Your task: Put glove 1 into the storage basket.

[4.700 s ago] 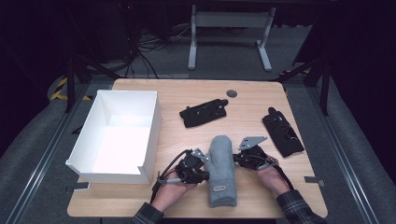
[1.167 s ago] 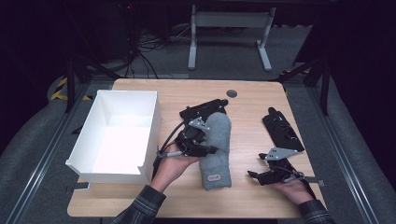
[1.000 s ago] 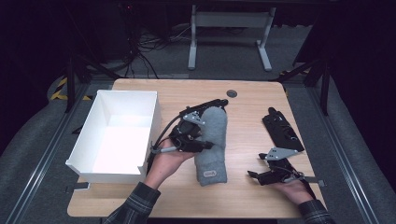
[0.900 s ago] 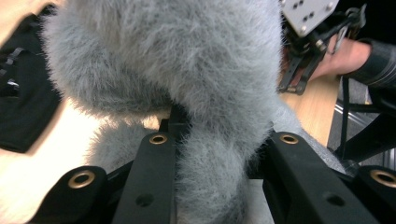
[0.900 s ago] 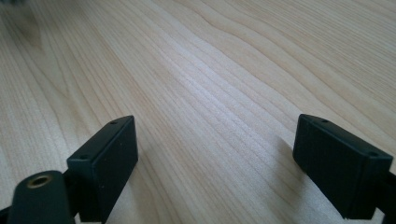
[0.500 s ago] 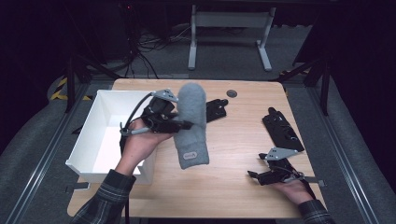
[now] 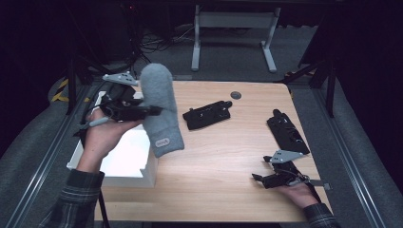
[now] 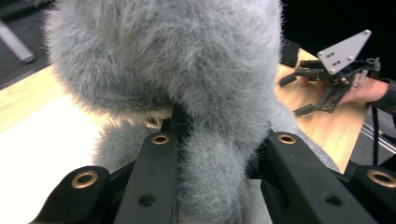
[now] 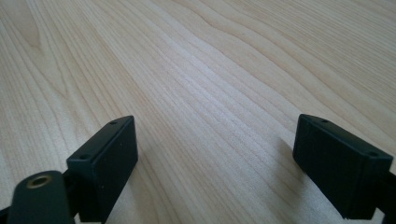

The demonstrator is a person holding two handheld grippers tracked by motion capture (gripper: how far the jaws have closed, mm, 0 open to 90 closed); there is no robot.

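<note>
Mitten [image 7: 159, 111] now lifted off table, left gripper [image 7: 151, 110] clamping it, swinging toward box [image 7: 150, 168]; right gripper [image 7: 259, 179] idling wide; next: releasing over box

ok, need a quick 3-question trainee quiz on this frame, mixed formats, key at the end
1. True or false: the left gripper is shut on the grey mitten.
2. Multiple choice: the mitten's cuff end hangs over A) the near right corner of the white box, B) the round black disc, C) the right gripper.
3. Fill in: the right gripper's fingers stand ____, with bare wooden table between them.

Key: 1 true; the fingers press into the fleece from both sides, as the left gripper view shows. 2 A. 3 open.
</note>
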